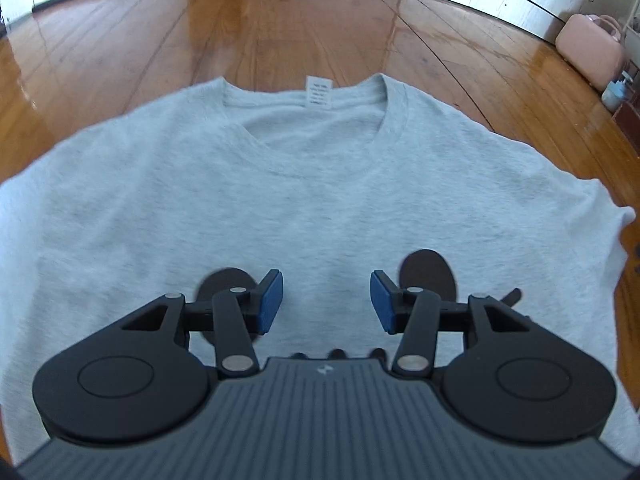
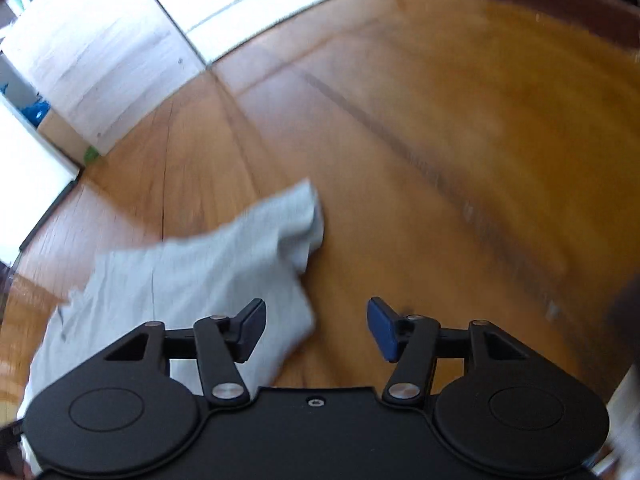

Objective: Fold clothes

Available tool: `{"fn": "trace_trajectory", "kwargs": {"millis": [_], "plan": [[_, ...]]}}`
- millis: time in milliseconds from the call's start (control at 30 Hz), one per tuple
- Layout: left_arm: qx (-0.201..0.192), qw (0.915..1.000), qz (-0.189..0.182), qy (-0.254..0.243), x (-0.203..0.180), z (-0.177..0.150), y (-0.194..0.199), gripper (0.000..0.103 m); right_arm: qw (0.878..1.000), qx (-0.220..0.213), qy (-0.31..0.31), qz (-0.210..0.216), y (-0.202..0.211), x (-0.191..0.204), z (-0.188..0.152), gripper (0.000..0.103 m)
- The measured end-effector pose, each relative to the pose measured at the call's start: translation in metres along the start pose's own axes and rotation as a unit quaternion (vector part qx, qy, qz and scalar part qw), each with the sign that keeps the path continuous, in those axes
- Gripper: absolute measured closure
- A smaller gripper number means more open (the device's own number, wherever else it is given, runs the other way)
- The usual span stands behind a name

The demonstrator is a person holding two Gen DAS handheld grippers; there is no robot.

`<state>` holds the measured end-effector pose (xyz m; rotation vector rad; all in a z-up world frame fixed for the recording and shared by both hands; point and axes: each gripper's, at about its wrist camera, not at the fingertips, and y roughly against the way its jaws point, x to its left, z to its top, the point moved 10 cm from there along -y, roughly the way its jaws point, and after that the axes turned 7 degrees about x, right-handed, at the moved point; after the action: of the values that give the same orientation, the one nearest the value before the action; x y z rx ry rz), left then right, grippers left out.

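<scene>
On the wooden floor: a grey T-shirt lies spread flat, neck opening facing away from the left wrist camera, white label showing inside the collar.
Left tongs: released, blue pads parted above the chest of the shirt, with no cloth between them.
Right tongs: released, jaws apart; the left pad sits over a loose part of the grey fabric, the right pad over bare floor, nothing gripped.
Garment, appearance: pale heather grey knit, ribbed crew neck, body smooth with faint creases.
Garment, right-hand edge: in the right wrist view, a flap of cloth lies rumpled and partly doubled over; the view is blurred, so whether it is a sleeve or a hem corner cannot be told.
Risk, uneven fold: judged likely if the rumpled flap is not flattened first, since a crease would be trapped inside the fold.
Risk, missed pinch: the right tongs straddle the fabric edge, so closing here may catch only one layer or none.
Risk, dragging: thin knit on polished boards probably slides, shifting the whole shirt when one side is pulled.
Surroundings: pink case by the far wall, well apart from the shirt.
</scene>
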<state>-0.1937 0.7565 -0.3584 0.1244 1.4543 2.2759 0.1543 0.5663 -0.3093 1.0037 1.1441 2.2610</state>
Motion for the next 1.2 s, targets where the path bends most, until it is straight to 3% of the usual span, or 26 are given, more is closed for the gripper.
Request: {"fn": "trace_trajectory", "kwargs": {"millis": [100, 133, 167, 200, 267, 367, 400, 433, 567, 600, 633, 667, 733, 867, 1000, 1067, 1200], "plan": [[-0.003, 0.9999, -0.002, -0.012, -0.009, 0.001, 0.001, 0.055, 1.000, -0.012, 0.022, -0.003, -0.013, 0.017, -0.011, 0.042], [-0.004, 0.9999, -0.002, -0.016, -0.012, 0.001, 0.002, 0.054, 0.999, -0.014, 0.041, -0.003, -0.018, 0.027, -0.013, 0.047], [-0.005, 0.9998, -0.001, -0.018, -0.013, 0.001, 0.003, 0.052, 0.998, -0.017, 0.062, -0.007, -0.023, 0.037, -0.014, 0.058], [-0.006, 0.9998, 0.002, -0.019, -0.013, 0.001, 0.004, 0.051, 0.995, -0.023, 0.090, -0.033, -0.025, 0.044, -0.015, 0.102], [-0.005, 0.9998, 0.006, -0.020, -0.009, -0.001, 0.007, 0.051, 0.987, -0.058, 0.131, -0.070, -0.016, 0.059, -0.010, 0.099], [-0.007, 0.9997, 0.011, -0.023, 0.001, -0.005, 0.013, 0.049, 0.969, -0.129, 0.178, -0.110, 0.032, 0.075, -0.014, 0.099], [-0.007, 0.9995, 0.017, -0.025, 0.007, -0.006, 0.014, 0.048, 0.965, -0.133, 0.187, -0.126, 0.039, 0.074, -0.016, 0.100], [-0.006, 0.9993, 0.024, -0.027, 0.013, -0.008, 0.013, 0.047, 0.962, -0.122, 0.197, -0.147, 0.038, 0.068, -0.019, 0.100], [0.006, 0.9987, 0.044, -0.022, 0.035, -0.013, 0.009, 0.045, 0.951, 0.000, 0.205, -0.229, -0.007, 0.022, -0.042, 0.093], [0.008, 0.9986, 0.048, -0.021, 0.040, -0.011, 0.010, 0.045, 0.955, -0.006, 0.187, -0.230, -0.005, 0.018, -0.040, 0.086], [0.012, 0.9982, 0.055, -0.020, 0.045, -0.010, 0.011, 0.045, 0.959, -0.013, 0.169, -0.227, -0.003, 0.015, -0.037, 0.078], [0.014, 0.9978, 0.062, -0.020, 0.051, -0.008, 0.012, 0.045, 0.966, -0.027, 0.154, -0.204, 0.002, 0.018, -0.030, 0.075], [0.009, 0.9969, 0.075, -0.022, 0.065, -0.002, 0.017, 0.045, 0.978, -0.046, 0.134, -0.154, 0.007, 0.024, -0.011, 0.058], [-0.002, 0.9939, 0.110, -0.005, 0.107, 0.012, 0.025, 0.045, 0.991, -0.066, 0.100, -0.067, 0.011, 0.035, 0.033, 0.049], [-0.022, 0.9865, 0.162, 0.001, 0.161, 0.034, 0.036, 0.040, 0.989, -0.015, 0.143, -0.035, -0.030, 0.065, 0.062, 0.047], [-0.032, 0.9812, 0.190, 0.006, 0.192, 0.044, 0.043, 0.037, 0.980, 0.024, 0.197, -0.029, -0.055, 0.093, 0.066, 0.047], [-0.041, 0.9786, 0.200, 0.028, 0.246, 0.044, 0.055, 0.025, 0.922, 0.012, 0.376, -0.090, -0.086, 0.150, 0.062, 0.046]]}}
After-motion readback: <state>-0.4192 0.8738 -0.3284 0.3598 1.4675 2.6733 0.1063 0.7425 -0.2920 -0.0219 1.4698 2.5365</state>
